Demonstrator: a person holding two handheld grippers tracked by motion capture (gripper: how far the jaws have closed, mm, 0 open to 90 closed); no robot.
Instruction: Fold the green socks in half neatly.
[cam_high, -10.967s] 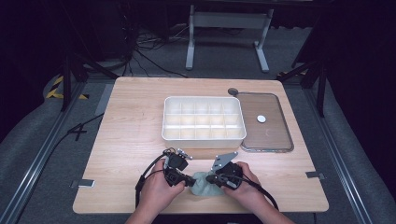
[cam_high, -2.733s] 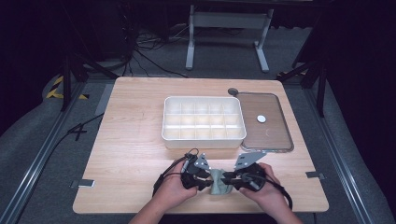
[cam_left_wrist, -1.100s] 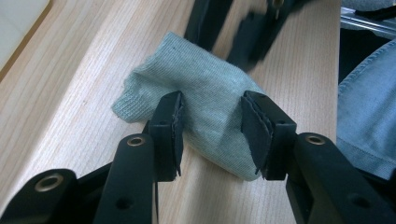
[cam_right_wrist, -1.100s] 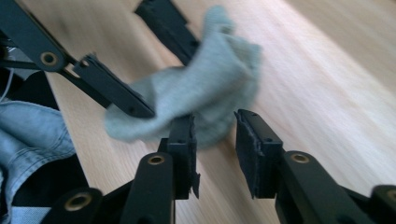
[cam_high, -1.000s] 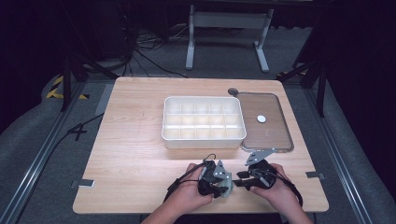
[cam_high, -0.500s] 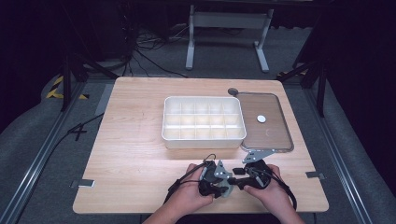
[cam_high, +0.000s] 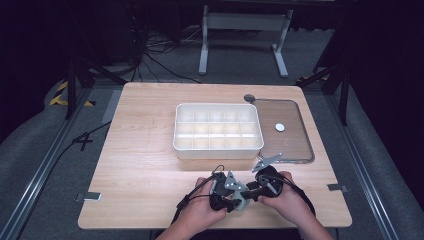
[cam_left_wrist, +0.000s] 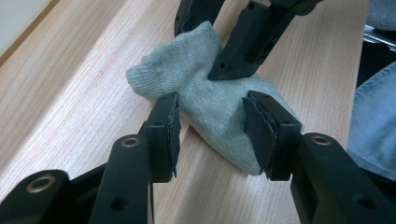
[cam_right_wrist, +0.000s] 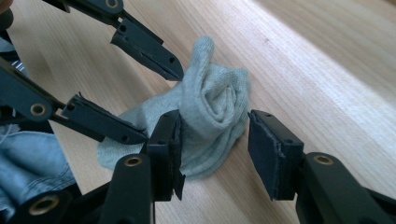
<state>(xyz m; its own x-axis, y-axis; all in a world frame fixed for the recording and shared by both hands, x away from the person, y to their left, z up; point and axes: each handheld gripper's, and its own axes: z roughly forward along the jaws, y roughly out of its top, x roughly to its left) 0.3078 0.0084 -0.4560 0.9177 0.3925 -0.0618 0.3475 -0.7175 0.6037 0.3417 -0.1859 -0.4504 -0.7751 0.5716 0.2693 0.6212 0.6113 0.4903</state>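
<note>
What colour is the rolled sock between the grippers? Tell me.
Pale grey-green knit sock; it shows best in the right gripper view.

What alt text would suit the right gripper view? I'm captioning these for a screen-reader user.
A rolled grey-green sock lies on a light wooden table between the two black jaws of the right gripper, which stand open around it with a gap on one side. The left gripper reaches in from the upper left, its jaws straddling the sock's other end.
</note>
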